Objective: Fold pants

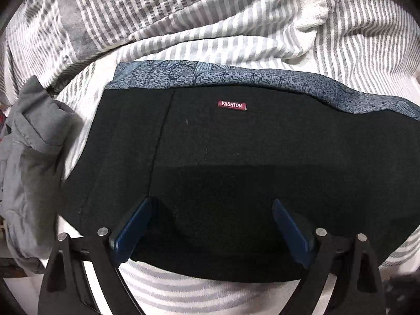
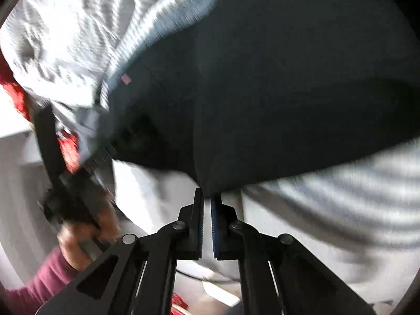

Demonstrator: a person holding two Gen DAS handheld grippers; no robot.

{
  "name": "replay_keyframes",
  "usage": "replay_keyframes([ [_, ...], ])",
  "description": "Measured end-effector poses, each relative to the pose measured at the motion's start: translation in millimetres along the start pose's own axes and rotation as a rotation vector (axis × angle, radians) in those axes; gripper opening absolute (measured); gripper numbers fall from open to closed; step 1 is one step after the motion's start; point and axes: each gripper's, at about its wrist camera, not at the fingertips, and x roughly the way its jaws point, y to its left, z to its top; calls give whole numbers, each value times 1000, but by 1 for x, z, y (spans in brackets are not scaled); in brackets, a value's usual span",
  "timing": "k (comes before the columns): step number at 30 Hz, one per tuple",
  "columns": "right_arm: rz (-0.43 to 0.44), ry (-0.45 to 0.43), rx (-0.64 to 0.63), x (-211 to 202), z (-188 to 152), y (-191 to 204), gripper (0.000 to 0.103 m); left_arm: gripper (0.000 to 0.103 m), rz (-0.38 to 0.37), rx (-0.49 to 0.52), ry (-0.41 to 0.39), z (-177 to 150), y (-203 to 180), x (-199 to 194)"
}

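The black pants (image 1: 236,157) lie folded on a striped sheet, with a red "FASHION" label (image 1: 232,105) and a blue patterned inner waistband (image 1: 236,74) at the far edge. My left gripper (image 1: 211,204) is open, its blue pads over the near edge of the pants. In the blurred right wrist view my right gripper (image 2: 207,197) is shut on the near edge of the pants (image 2: 262,92). The left gripper's body (image 2: 76,183) and the hand holding it show at the left there.
The grey-and-white striped sheet (image 1: 210,26) is rumpled beyond the pants. A crumpled grey garment (image 1: 34,144) lies at the left. Something red (image 2: 15,89) shows at the left of the right wrist view.
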Motion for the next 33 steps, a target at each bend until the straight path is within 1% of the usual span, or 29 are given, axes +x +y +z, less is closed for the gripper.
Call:
replay_keyframes([
  [2, -11, 17, 4, -1, -13, 1, 1, 94, -1, 0, 1, -1, 0, -3],
  [3, -27, 5, -13, -8, -16, 6, 4, 94, 5, 6, 4, -1, -2, -5],
  [5, -70, -37, -65, -25, -15, 17, 7, 94, 3, 10, 5, 0, -3, -9],
  [6, -90, -66, -92, -36, -13, 22, 20, 94, -12, 11, -7, 0, -4, -14],
  [7, -129, -110, -122, -50, -6, 27, 31, 94, -23, 14, -18, 0, -6, -18],
  [8, -178, -166, -153, -65, 1, 32, 53, 94, -28, 17, -23, 1, -7, -20],
  [9, -222, -224, -177, -80, 8, 34, 66, 94, -32, 24, -24, 1, -11, -20],
  [11, -273, -294, -200, -98, 23, 35, 67, 94, -27, 32, -12, 2, -17, -14],
  [12, -304, -314, -192, -105, 32, 31, 69, 94, -27, 34, -1, 2, -19, -11],
  [13, -326, -317, -168, -106, 41, 26, 70, 94, -23, 35, 12, 0, -22, -5],
  [14, -341, -311, -138, -105, 48, 17, 72, 94, -9, 43, 6, -2, -25, -2],
  [15, -341, -294, -109, -101, 54, 5, 72, 96, 4, 57, -20, -6, -28, -2],
  [16, -317, -285, -94, -100, 58, -3, 72, 97, 8, 67, -31, -8, -30, -2],
  [17, -268, -322, -88, -104, 58, -9, 74, 97, 13, 80, -30, -9, -32, -1],
  [18, -225, -339, -83, -105, 57, -11, 80, 97, 15, 92, -34, -10, -33, -2],
  [19, -200, -343, -79, -105, 56, -11, 82, 100, 12, 101, -32, -11, -33, -1],
  [20, -200, -346, -83, -104, 56, -10, 83, 102, 7, 105, -25, -11, -34, 1],
  [23, -211, -339, -100, -102, 55, -4, 86, 102, 9, 110, -11, -10, -35, 4],
  [25, -207, -328, -89, -103, 55, -3, 86, 102, 15, 106, 6, -8, -37, 5],
  [28, -127, -315, -26, -113, 55, -13, 86, 102, 22, 87, 39, -5, -39, 2],
  [30, -73, -318, 4, -123, 48, -23, 86, 102, 20, 80, 57, -4, -44, -3],
  [33, -20, -331, 24, -143, 32, -37, 86, 102, 19, 94, 49, -3, -64, -20],
])
